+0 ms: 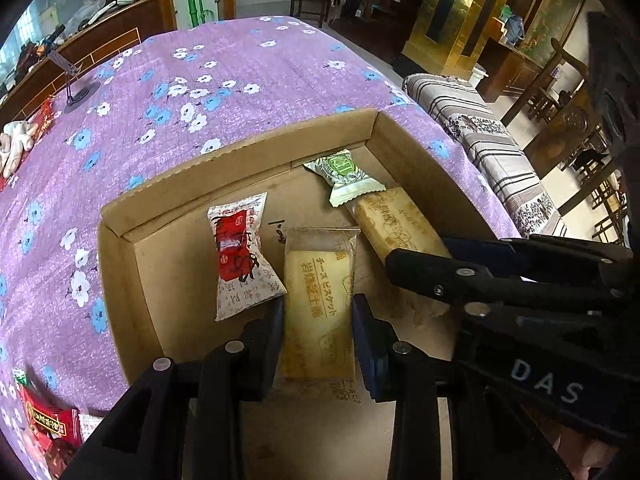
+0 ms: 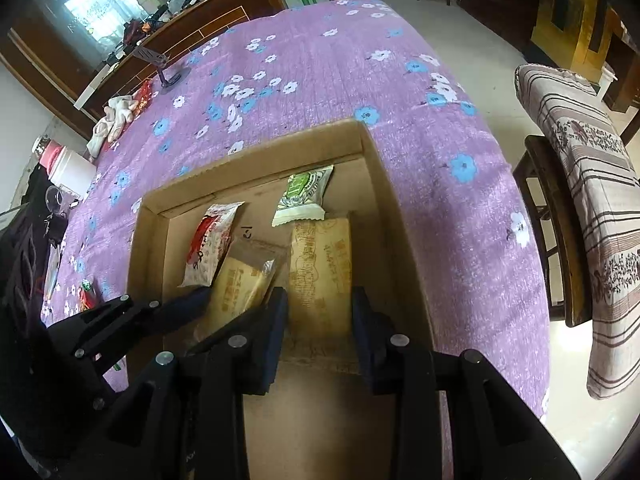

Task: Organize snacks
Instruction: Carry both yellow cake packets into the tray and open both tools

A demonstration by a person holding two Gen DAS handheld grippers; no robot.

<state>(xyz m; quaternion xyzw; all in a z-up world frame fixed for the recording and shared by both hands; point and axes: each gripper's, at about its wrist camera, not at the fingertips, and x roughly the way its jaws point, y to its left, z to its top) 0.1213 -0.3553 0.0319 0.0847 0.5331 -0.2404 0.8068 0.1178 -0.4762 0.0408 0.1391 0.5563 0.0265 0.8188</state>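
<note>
An open cardboard box sits on the purple flowered tablecloth. Inside it lie a red-and-white snack packet and a green-and-white one. My left gripper is shut on a yellow biscuit packet, low inside the box. My right gripper is shut on a longer tan biscuit packet, just below the green packet. The two grippers are side by side; the right gripper's fingers reach in from the right in the left wrist view.
Red snack packets lie on the cloth left of the box. White gloves and a small dark stand sit at the far left. The table edge drops off on the right, beside a striped cushioned bench.
</note>
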